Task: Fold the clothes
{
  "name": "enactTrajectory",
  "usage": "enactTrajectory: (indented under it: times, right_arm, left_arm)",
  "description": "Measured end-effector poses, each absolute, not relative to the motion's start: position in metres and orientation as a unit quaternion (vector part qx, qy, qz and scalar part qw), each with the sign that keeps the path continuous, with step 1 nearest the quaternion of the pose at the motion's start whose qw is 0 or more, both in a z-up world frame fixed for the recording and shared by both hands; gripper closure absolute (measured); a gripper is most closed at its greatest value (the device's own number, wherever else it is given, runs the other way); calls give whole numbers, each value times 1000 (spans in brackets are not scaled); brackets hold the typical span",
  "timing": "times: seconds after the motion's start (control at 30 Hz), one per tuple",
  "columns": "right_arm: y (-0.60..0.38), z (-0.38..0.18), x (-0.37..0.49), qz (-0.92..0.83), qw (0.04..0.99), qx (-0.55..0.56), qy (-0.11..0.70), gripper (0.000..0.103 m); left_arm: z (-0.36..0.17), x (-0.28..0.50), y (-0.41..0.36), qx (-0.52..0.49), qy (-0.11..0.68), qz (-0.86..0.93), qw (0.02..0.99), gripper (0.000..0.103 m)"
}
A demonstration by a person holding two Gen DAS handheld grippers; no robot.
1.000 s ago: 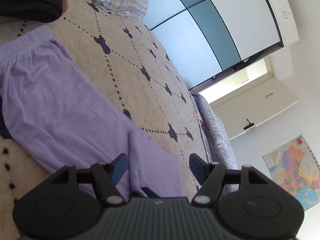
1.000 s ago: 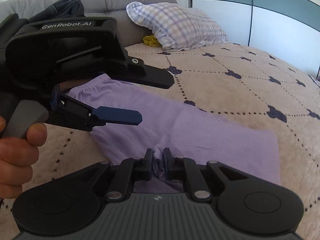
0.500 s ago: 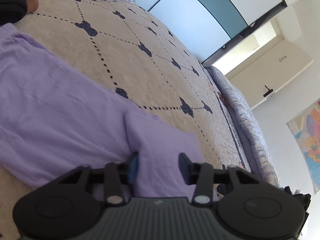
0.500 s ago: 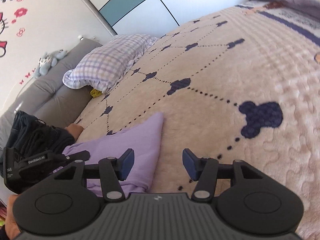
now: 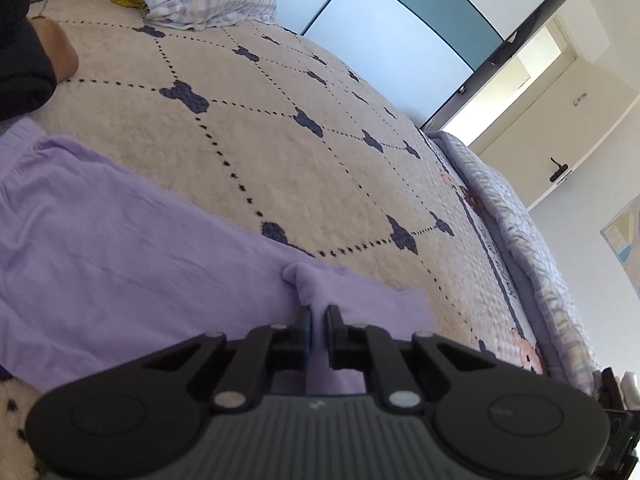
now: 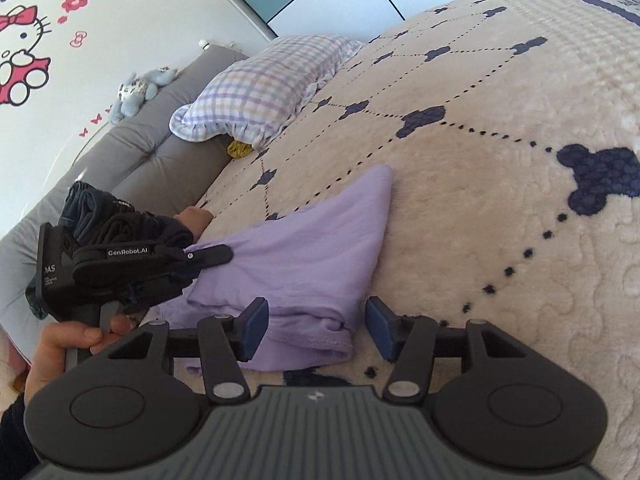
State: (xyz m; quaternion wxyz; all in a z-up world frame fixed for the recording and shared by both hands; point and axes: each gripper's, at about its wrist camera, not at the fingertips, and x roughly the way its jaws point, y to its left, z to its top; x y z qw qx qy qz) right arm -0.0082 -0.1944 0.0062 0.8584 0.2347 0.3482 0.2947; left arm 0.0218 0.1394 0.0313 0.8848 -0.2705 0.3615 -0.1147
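A purple garment lies spread on the cream blanket. My left gripper is closing its jaws on a pinched ridge of this cloth, which bunches up just ahead of the fingertips. In the right wrist view the same garment runs to a point further up the bed, with its folded hem nearest the camera. My right gripper stands open astride that hem, its blue pads clear of the cloth. The left gripper's black body shows at the left, held by a hand.
A plaid pillow and a yellow cloth lie by the grey headboard. Dark clothing sits behind the left gripper. The bed's edge runs along the right, with a door and wardrobe beyond.
My left gripper went from open to closed on a fold of the purple garment. My right gripper let go of the cloth, opened, rolled, and moved to the hem.
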Motion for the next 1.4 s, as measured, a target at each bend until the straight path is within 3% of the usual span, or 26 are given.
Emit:
enactTrajectory:
  times: [0.17, 0.2, 0.23, 0.3, 0.33, 0.4, 0.47, 0.53, 0.6, 1.17, 1.27, 1.33, 1.4]
  right_arm:
    - [-198, 2, -6, 299, 846, 261, 355, 45]
    - [-200, 1, -7, 300, 843, 270, 355, 45]
    - [-203, -1, -7, 302, 840, 278, 355, 46]
    - [-207, -5, -7, 304, 835, 292, 353, 47]
    - [-208, -7, -7, 305, 834, 297, 351, 47]
    - [-208, -11, -8, 311, 835, 297, 343, 47]
    - [-209, -14, -9, 316, 836, 299, 335, 47]
    - [-213, -17, -9, 323, 831, 309, 331, 47]
    - [-218, -19, -8, 328, 825, 323, 328, 48]
    - [-221, -21, -11, 331, 825, 326, 323, 50]
    - [-221, -21, -11, 331, 824, 326, 323, 50]
    - [-221, -21, -11, 331, 824, 328, 323, 50]
    - [-221, -21, -11, 331, 824, 328, 323, 50]
  left_arm:
    - [18, 22, 139, -298, 378, -130, 867, 92]
    - [14, 20, 141, -314, 379, -134, 860, 78]
    - [10, 18, 144, -332, 376, -140, 854, 58]
    - [9, 16, 144, -346, 363, -159, 851, 35]
    - [9, 16, 143, -351, 355, -169, 850, 31]
    - [13, 17, 134, -319, 354, -164, 864, 32]
    - [17, 19, 124, -282, 358, -155, 876, 44]
    - [17, 22, 117, -266, 373, -144, 877, 89]
    - [15, 24, 117, -261, 380, -137, 877, 95]
    - [21, 29, 124, -183, 358, -127, 907, 95]
    - [22, 25, 125, -173, 360, -119, 909, 85]
    - [29, 20, 137, -195, 343, -86, 915, 65]
    - [38, 13, 146, -215, 322, -60, 920, 64]
